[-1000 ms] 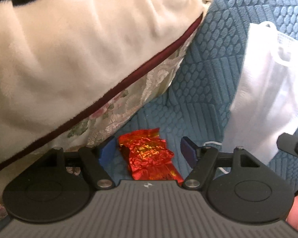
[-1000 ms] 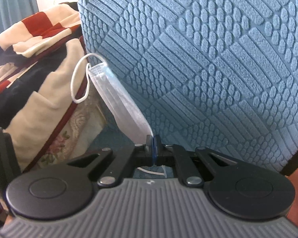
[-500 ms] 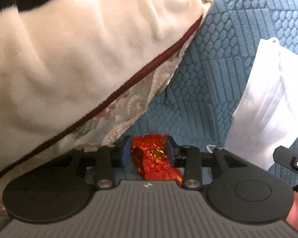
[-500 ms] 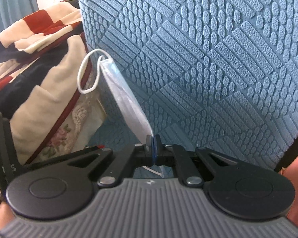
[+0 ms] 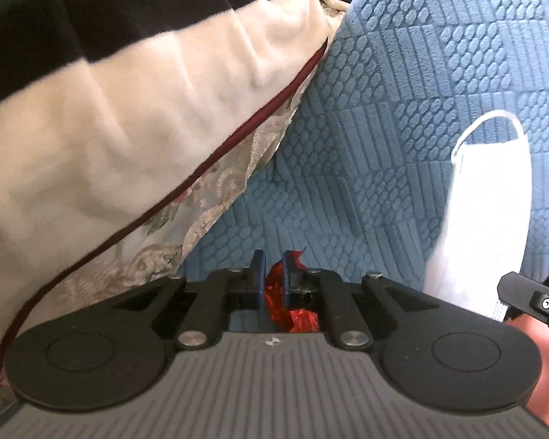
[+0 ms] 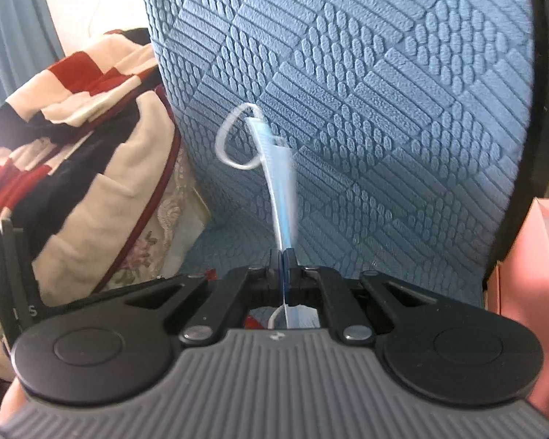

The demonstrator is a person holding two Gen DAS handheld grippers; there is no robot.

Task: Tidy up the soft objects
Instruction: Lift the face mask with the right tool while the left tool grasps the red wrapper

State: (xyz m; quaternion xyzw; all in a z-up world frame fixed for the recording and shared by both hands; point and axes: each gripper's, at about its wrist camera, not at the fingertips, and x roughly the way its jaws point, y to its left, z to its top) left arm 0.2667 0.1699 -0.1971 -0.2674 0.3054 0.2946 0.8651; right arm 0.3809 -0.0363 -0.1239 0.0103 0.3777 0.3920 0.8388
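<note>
Red foil wrapper (image 5: 280,294) mostly hidden between pads; face mask (image 6: 283,197) motion-blurred, its lower end behind hand-held gripper body

Bare blue textured upholstery (image 5: 402,168) lies open ahead; the cream, black and red plush blanket (image 5: 128,109) crowds its left side.

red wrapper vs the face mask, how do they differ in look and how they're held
The red wrapper is shiny, crinkled foil; the face mask is matte, pleated, pale blue and white, with an ear loop. The wrapper is mostly hidden between the left gripper's fingers, only bits poking out; the mask stands well clear above the right gripper, pinched at one end. Shared: each is clamped in shut jaws, in front of the blue textured cushion.
</note>
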